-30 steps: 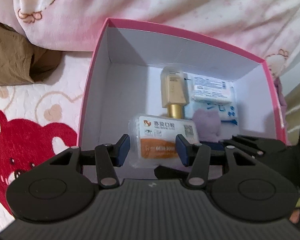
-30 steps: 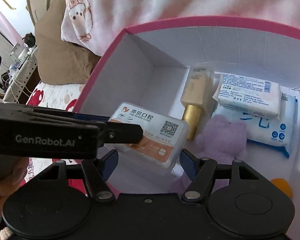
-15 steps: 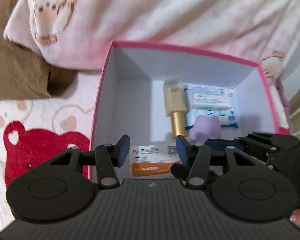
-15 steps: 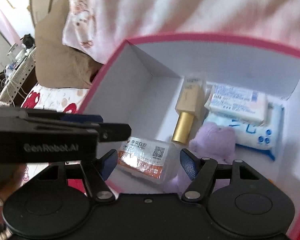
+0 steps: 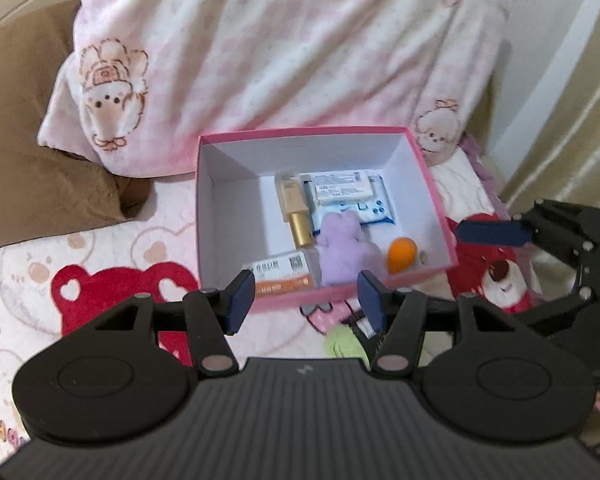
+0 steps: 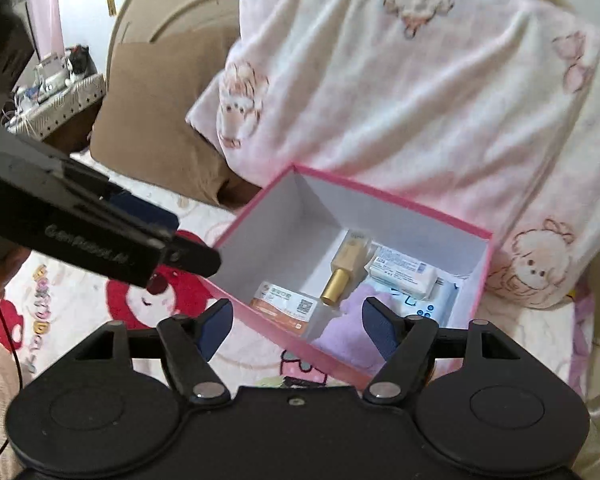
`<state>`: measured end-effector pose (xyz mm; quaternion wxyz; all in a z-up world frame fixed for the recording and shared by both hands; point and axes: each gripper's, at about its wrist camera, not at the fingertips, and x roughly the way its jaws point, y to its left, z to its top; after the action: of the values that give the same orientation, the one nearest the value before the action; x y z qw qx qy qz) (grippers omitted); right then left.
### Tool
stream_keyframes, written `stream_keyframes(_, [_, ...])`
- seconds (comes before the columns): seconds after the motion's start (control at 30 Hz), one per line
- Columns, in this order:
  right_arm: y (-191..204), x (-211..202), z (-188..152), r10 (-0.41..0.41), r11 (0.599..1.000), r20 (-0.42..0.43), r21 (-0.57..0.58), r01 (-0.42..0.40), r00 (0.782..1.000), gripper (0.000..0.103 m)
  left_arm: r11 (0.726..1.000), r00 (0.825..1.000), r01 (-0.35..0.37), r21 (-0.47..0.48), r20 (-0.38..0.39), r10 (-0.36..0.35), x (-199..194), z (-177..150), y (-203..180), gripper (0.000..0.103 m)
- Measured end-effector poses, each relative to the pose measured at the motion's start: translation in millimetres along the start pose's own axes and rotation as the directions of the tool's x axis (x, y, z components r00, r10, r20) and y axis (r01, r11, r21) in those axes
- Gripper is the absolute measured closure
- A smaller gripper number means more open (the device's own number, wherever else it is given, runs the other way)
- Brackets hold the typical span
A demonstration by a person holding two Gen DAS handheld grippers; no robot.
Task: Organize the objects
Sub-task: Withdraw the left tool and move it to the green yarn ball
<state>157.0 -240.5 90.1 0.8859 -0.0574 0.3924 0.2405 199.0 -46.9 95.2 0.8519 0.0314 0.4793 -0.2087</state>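
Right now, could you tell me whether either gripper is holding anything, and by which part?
Nothing is held: the left gripper and right gripper both stand open and empty above the pink box.

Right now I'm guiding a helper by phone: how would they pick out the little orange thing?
Find the pink box with white inside walls on the bedspread, in front of the pink blanket. In its near right corner, beside the purple plush, lies a small orange egg-shaped thing. It is the only rounded, plain orange item; its neighbours are packets, a gold-capped bottle and the plush.
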Motion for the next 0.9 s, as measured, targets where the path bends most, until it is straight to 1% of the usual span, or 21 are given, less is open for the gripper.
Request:
stream_keyframes(0.17, [15, -25, -16, -0.044, 0.998, 0.046, -0.048, 0.047, 0.998, 0.023, 0.999, 1.0, -0.007, 0.038, 0.029, 0.006, -35, -20, -5, 0.045])
stream_keyframes(0.27, [19, -39, -34, -0.024, 0.999, 0.08, -0.025, 0.026, 0.996, 0.017, 0.996, 1.0, -0.001, 0.086, 0.03, -0.002, -46, -35, -13, 0.045])
stream_keyframes(0.37, [26, -45, -55, -0.022, 0.999, 0.113, -0.039, 0.027, 0.993, 0.016, 0.994, 1.0, -0.009, 0.105, 0.029, 0.006, -49, -49, -19, 0.044])
stream_keyframes(0.43, [30, -44, -68, -0.024, 0.998, 0.127, -0.063, 0.032, 0.992, 0.015, 0.995, 1.0, 0.004, 0.104, 0.021, -0.007, -48, -57, -20, 0.044])
stream_keyframes(0.5, [37, -42, -78, -0.025, 0.994, 0.138, -0.098, 0.039, 0.99, 0.011, 0.997, 0.999, 0.029, 0.074, 0.021, -0.03, -45, -65, -18, 0.044])
stream_keyframes(0.57, [43, -34, -91, -0.046, 0.982, 0.149, -0.173, 0.072, 0.988, 0.01, 0.997, 0.998, 0.044, 0.061, 0.033, -0.046, -42, -73, -19, 0.044])
stream_keyframes(0.63, [47, -23, -102, -0.078, 0.967, 0.132, -0.229, 0.107, 0.988, 0.01, 0.997, 0.997, 0.051, 0.057, 0.049, -0.054, -38, -82, -21, 0.044])
stream_keyframes(0.7, [49, -12, -114, -0.093, 0.955, 0.11, -0.271, 0.12, 0.99, 0.01, 0.996, 0.996, 0.067, 0.051, 0.059, -0.07, -31, -90, -23, 0.044])
stream_keyframes(0.83, [42, 11, -135, -0.113, 0.957, 0.062, -0.261, 0.126, 0.992, 0.01, 0.993, 0.99, 0.112, 0.047, 0.075, -0.116, -10, -104, -27, 0.043])
stream_keyframes(0.9, [37, 24, -144, -0.136, 0.961, 0.05, -0.237, 0.144, 0.989, 0.01, 0.99, 0.989, 0.128, 0.052, 0.074, -0.131, 3, -111, -30, 0.038])
